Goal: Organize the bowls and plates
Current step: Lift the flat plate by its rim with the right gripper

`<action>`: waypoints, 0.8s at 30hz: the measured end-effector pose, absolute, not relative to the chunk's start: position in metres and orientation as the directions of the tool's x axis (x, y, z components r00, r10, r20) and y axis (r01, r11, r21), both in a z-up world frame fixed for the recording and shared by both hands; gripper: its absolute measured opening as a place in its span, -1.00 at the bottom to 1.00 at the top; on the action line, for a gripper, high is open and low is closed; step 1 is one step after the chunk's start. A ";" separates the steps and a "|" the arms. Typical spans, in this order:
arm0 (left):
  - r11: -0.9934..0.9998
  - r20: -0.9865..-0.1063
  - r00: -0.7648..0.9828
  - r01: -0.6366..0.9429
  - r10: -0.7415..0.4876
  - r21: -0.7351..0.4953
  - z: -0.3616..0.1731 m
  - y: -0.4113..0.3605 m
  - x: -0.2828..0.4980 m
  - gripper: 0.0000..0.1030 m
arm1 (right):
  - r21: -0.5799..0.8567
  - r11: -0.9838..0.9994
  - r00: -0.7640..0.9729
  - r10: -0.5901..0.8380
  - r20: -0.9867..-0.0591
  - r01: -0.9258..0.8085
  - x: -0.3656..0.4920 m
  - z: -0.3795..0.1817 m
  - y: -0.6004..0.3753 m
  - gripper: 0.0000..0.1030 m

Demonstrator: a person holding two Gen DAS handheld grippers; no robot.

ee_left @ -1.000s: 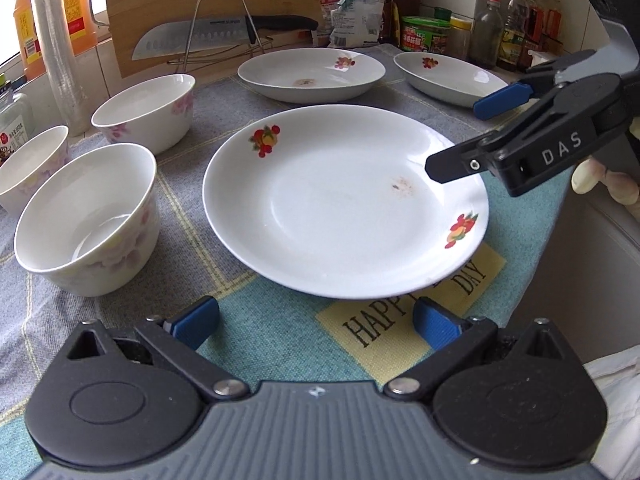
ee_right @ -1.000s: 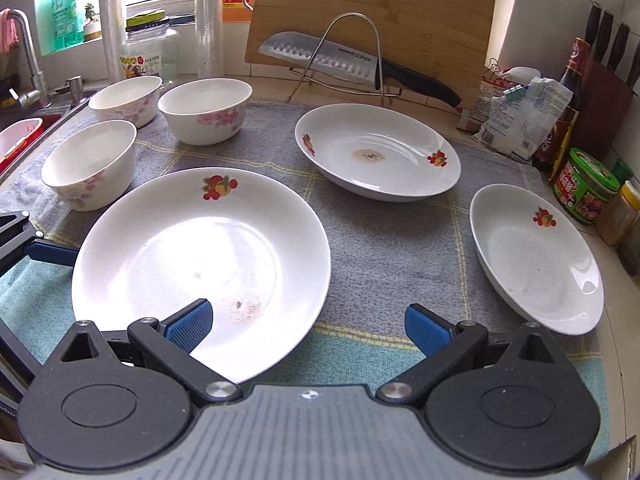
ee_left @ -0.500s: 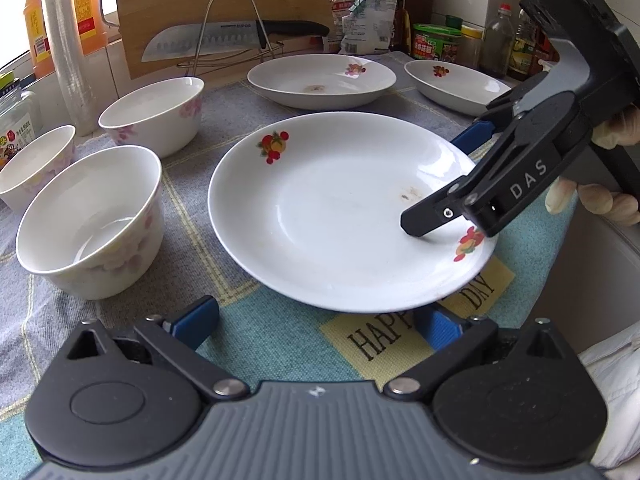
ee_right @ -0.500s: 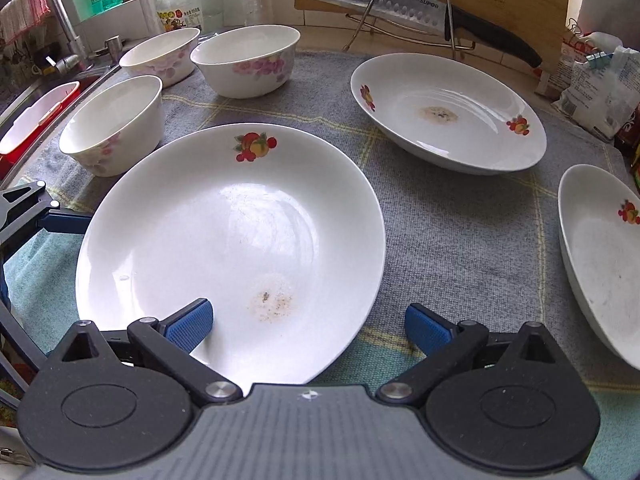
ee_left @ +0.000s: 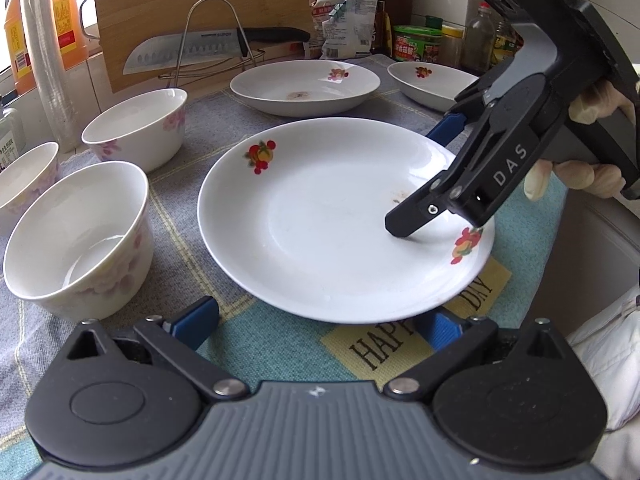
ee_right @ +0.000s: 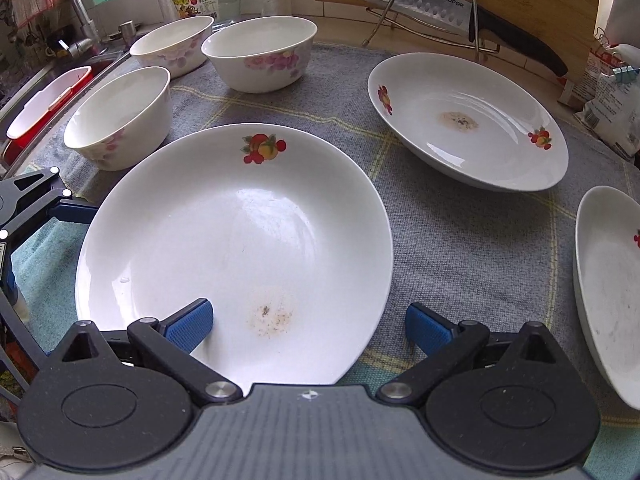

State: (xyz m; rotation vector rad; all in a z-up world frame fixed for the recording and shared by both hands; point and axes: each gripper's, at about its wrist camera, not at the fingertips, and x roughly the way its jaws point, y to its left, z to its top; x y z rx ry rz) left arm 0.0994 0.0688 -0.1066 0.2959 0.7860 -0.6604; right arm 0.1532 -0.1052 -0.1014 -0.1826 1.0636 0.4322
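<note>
A large white plate [ee_left: 320,220] with fruit prints lies on the cloth; it also shows in the right wrist view [ee_right: 240,248]. My right gripper [ee_right: 308,324] is open and straddles its near rim, one finger [ee_left: 412,224] over the plate's inside, the other outside the rim. My left gripper [ee_left: 316,320] is open at the plate's opposite edge, not touching. Two more plates [ee_right: 468,120] [ee_right: 608,292] lie at the right. Three bowls [ee_right: 120,116] [ee_right: 260,56] [ee_right: 172,44] stand at the left.
A knife [ee_right: 440,8] rests on a wire rack before a wooden board [ee_left: 192,8]. Bottles and jars [ee_left: 416,44] line the back wall. A sink with a tap [ee_right: 76,12] is at the left. The counter's front edge [ee_left: 576,216] drops off beside the large plate.
My right gripper has moved down and forward over the large plate's rim, so one finger now sits inside the plate. The left gripper has edged closer to the plate.
</note>
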 end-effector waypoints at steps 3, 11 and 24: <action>0.736 -0.730 0.509 0.677 -0.456 0.013 -0.107 0.069 0.102 1.00 | 0.063 0.896 0.404 0.260 -0.877 -0.440 0.157 -0.101 -0.105 1.00; 0.640 -0.726 0.473 0.766 -0.499 0.059 -0.104 0.073 0.108 0.98 | 0.149 0.877 0.344 0.329 -0.879 -0.458 0.173 -0.097 -0.108 1.00; 0.598 -0.706 0.471 0.797 -0.530 0.083 -0.104 0.070 0.105 0.92 | 0.236 0.839 0.284 0.410 -0.867 -0.491 0.187 -0.094 -0.108 1.00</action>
